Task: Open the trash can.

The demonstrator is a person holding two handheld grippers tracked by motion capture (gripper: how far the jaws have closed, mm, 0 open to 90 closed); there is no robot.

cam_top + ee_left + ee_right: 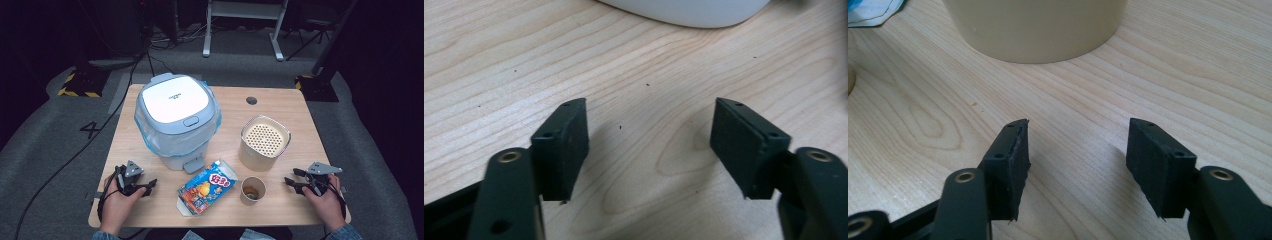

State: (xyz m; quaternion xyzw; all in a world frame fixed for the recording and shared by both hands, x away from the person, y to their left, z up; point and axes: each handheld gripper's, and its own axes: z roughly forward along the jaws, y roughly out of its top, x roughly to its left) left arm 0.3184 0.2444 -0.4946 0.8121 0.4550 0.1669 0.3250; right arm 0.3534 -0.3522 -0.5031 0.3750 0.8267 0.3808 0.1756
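Observation:
A white pedal bin (175,120) with a blue liner stands at the back left of the wooden table (300,107). In front of it lies a blue and orange snack packet (207,186). To its right are a small paper cup (253,190) and a beige canister with a perforated top (264,142). My left gripper (150,185) rests low at the front left, open and empty (650,107), facing the bin's base (684,10). My right gripper (291,176) sits at the front right, open with bare wood between its jaws (1079,125), facing the canister (1033,25).
The bin's foot pedal (194,164) juts toward the packet. A round cable hole (251,100) is in the table's far side. A corner of the packet (868,10) shows in the right gripper view. Beyond the table, cables and a desk frame (245,25) stand on grey floor.

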